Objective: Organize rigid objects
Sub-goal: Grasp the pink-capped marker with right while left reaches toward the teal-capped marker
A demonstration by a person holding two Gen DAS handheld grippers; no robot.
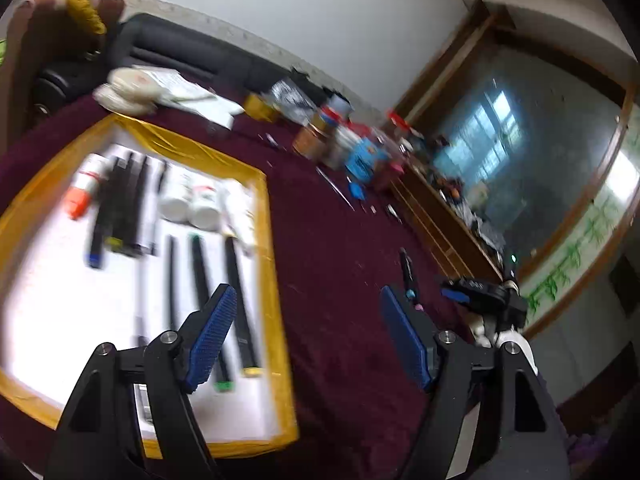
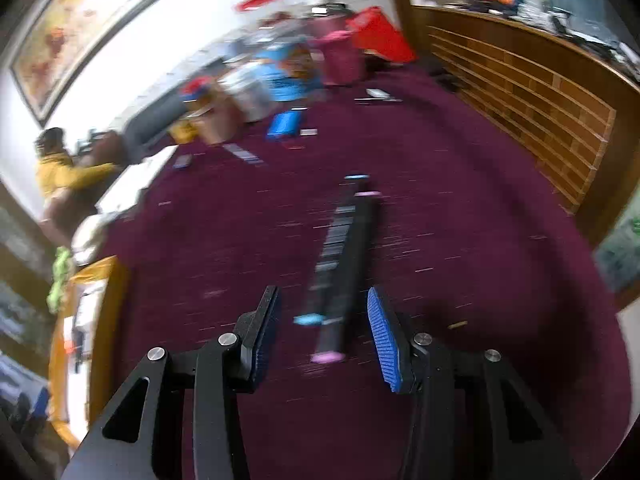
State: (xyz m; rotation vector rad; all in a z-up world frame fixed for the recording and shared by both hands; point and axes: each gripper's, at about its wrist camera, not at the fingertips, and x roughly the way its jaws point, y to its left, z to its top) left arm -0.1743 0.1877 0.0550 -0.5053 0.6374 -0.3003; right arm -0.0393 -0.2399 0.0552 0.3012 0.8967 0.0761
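Observation:
A white tray with a yellow rim [image 1: 276,280] lies on the maroon table [image 1: 344,280]. It holds several black pens [image 1: 240,296], two white bottles [image 1: 190,200] and an orange-capped tube [image 1: 82,192]. My left gripper [image 1: 308,332] is open and empty, hovering over the tray's right edge. My right gripper [image 2: 322,330] is open above two black pens [image 2: 348,256] with blue and pink ends, which lie side by side on the cloth. The same pens [image 1: 408,272] and the right gripper [image 1: 480,296] show in the left wrist view. The tray's rim [image 2: 104,320] shows at the left of the right wrist view.
Cans, boxes and jars [image 1: 344,140] crowd the table's far side, with small loose items [image 2: 284,124] scattered nearby. Papers and a white bag [image 1: 160,88] lie behind the tray. A wooden cabinet [image 2: 520,92] stands to the right. A person in yellow [image 2: 60,176] sits at the far left.

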